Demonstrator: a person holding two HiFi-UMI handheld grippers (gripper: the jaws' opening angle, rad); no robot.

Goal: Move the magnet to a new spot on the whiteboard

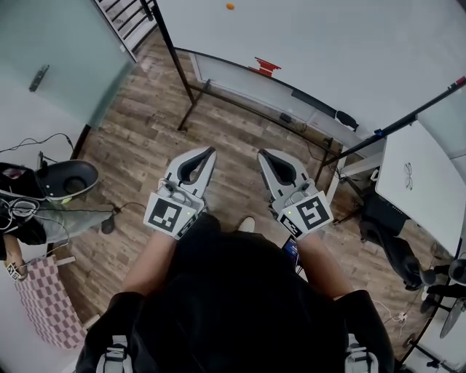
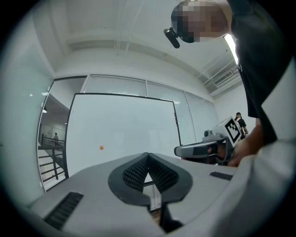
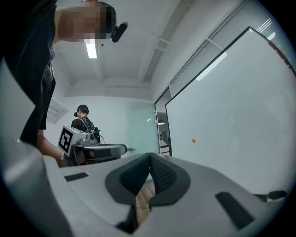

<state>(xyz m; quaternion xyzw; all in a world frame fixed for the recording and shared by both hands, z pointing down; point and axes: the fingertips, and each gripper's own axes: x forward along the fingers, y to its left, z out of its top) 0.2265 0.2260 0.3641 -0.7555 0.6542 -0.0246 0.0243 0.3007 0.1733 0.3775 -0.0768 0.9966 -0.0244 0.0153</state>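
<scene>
A small orange magnet (image 1: 230,6) sticks to the whiteboard (image 1: 328,36) at the far end of the head view, well beyond both grippers. It also shows as an orange dot, the magnet (image 2: 101,147) in the left gripper view and the magnet (image 3: 193,140) in the right gripper view. My left gripper (image 1: 211,151) and right gripper (image 1: 262,154) hang side by side over the wooden floor, both shut with nothing between the pads. Each tool appears in the other's view: the right gripper (image 2: 199,150) and the left gripper (image 3: 99,150).
The board's tray (image 1: 240,84) carries a red eraser (image 1: 266,68) and a black eraser (image 1: 347,119). A black pole (image 1: 415,113) slants at right above a white table (image 1: 429,197). Shoes and cables (image 1: 65,180) lie at left. A person (image 3: 83,119) stands in the background.
</scene>
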